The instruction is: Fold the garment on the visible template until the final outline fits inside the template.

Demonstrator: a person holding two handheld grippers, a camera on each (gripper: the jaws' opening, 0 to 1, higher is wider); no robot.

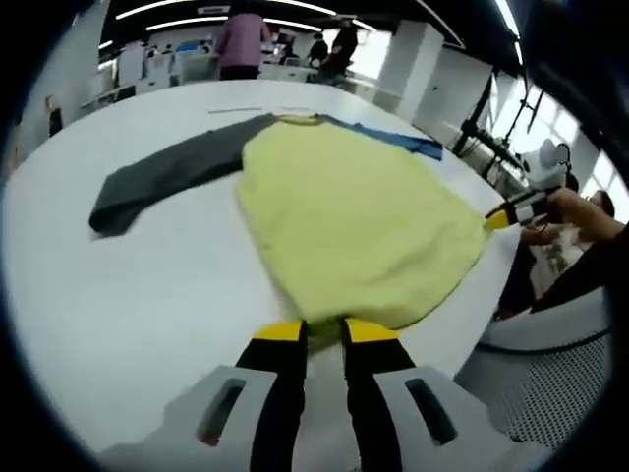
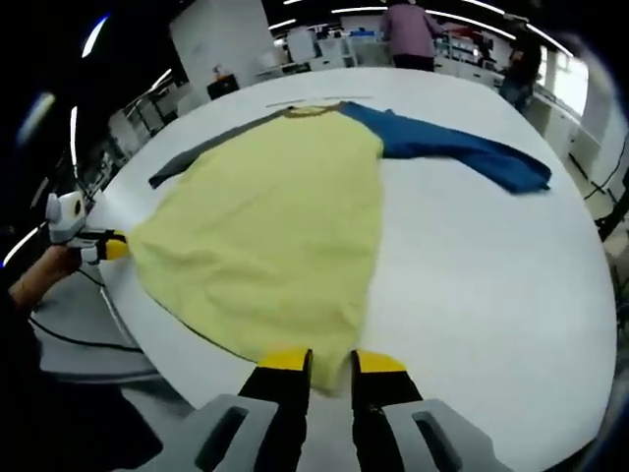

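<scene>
Yellow shirt (image 2: 270,226) w/ one grey sleeve (image 1: 162,177) and one blue sleeve (image 2: 447,147) lies flat on white table (image 2: 472,285), collar at far side. Left gripper (image 1: 322,329) clamped on one hem corner, right gripper (image 2: 331,361) clamped on the other, both at table's near edge. People (image 1: 241,39) stand beyond table's far side.

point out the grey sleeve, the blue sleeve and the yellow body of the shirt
dark grey fabric sleeve (image 1: 162,177), left gripper view, mid-sleeve
blue fabric sleeve (image 2: 462,147), right gripper view, mid-sleeve
pale yellow fabric shirt body (image 2: 275,226), right gripper view, centre of torso
</scene>
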